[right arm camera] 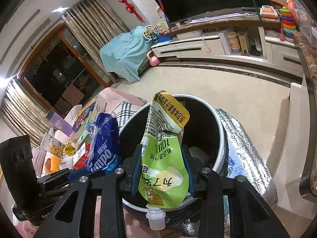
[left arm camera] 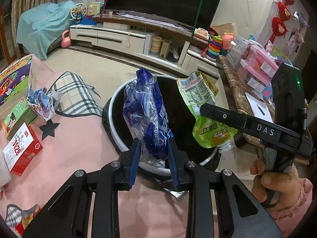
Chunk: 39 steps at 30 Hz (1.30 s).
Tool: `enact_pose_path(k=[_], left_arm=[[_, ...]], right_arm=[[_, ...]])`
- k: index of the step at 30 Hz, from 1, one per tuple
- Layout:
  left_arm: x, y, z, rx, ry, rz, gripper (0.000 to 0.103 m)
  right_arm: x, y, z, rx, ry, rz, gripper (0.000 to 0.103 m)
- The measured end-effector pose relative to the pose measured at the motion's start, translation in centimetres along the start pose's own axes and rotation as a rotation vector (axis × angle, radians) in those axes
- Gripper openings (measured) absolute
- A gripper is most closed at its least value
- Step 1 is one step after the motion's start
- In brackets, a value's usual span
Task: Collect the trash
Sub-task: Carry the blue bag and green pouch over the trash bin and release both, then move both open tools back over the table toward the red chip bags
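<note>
My left gripper (left arm camera: 153, 144) is shut on a crumpled blue plastic tissue wrapper (left arm camera: 147, 111) and holds it over the white-rimmed black trash bin (left arm camera: 116, 119). My right gripper (right arm camera: 162, 156) is shut on a green spouted drink pouch (right arm camera: 164, 158), spout down, over the same bin (right arm camera: 220, 138). The right gripper and its pouch (left arm camera: 206, 111) show at the right of the left wrist view. The blue wrapper (right arm camera: 105, 144) shows at the left of the right wrist view.
A pink cloth-covered table (left arm camera: 83, 144) carries a red box (left arm camera: 21, 148), a green box (left arm camera: 14, 117), a crumpled wrapper (left arm camera: 42, 103) and a picture box (left arm camera: 13, 79). A marble counter (left arm camera: 237, 91) with toys stands right. A silver foil bag (right arm camera: 247, 148) lies beside the bin.
</note>
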<state>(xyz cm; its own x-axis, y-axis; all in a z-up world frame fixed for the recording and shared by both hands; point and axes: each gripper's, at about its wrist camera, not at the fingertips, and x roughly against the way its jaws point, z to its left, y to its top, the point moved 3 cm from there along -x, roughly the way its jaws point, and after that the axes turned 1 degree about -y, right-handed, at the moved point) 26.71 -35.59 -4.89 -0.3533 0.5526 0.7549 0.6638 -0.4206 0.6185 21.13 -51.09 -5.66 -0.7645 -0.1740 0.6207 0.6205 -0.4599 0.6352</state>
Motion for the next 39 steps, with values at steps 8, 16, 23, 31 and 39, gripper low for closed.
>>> enact_pose_path(k=[8,16,23,31,39], left_arm=[[-0.6,0.2,-0.2,0.001,0.005,0.011,0.033],[0.3,0.2,0.2,0.028,0.010,-0.009,0.058],[3.1,-2.2,1.7,0.086,0.016,-0.058,0.061],[7.2,-7.3,3.2,0.157,0.009,-0.109,0.062],[10.9,-13.1,5.7,0.194,0.055,-0.129,0.063]], right_arm=[[-0.5,0.5,-0.5,-0.015,-0.008,0.016,0.039],[-0.2,0.7,-0.9,-0.049,-0.023,0.009,0.054],[1.3,0.0,0.0,-0.052,-0.016,-0.025,0.065],[2.8,-3.0,4.4,-0.008,0.034,-0.066,0.090],[2.3,-6.9,7.7,0.006,0.085,-0.027,0.090]])
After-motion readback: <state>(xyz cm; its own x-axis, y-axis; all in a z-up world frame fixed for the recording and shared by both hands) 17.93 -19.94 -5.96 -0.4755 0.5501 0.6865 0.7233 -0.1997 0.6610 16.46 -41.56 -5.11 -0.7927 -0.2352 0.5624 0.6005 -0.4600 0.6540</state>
